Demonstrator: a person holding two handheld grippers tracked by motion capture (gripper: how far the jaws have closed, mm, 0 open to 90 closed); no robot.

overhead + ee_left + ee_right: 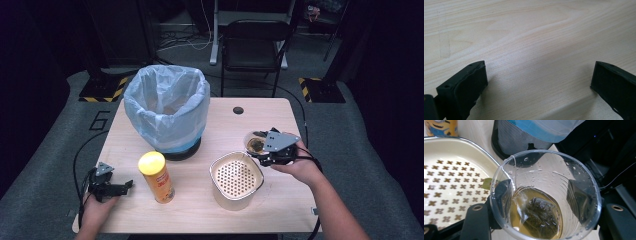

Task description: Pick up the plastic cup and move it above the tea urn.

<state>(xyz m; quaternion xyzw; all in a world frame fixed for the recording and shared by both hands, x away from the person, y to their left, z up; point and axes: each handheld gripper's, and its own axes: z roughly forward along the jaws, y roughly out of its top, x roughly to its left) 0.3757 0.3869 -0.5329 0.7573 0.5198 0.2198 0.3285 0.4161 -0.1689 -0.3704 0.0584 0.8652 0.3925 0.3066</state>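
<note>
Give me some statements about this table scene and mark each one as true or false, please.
1. The right gripper holds a clear plastic cup with a tea bag in it. True.
2. The left gripper is shut on the yellow can. False: its jaws are open over bare table, and the can stands apart from it.
3. The cream strainer pot stands between the can and the right gripper. True.
4. The bin has no bag in it. False: a pale blue bag lines it.
5. The cup is dry inside. False: it holds brownish liquid, with droplets on its wall.
</note>
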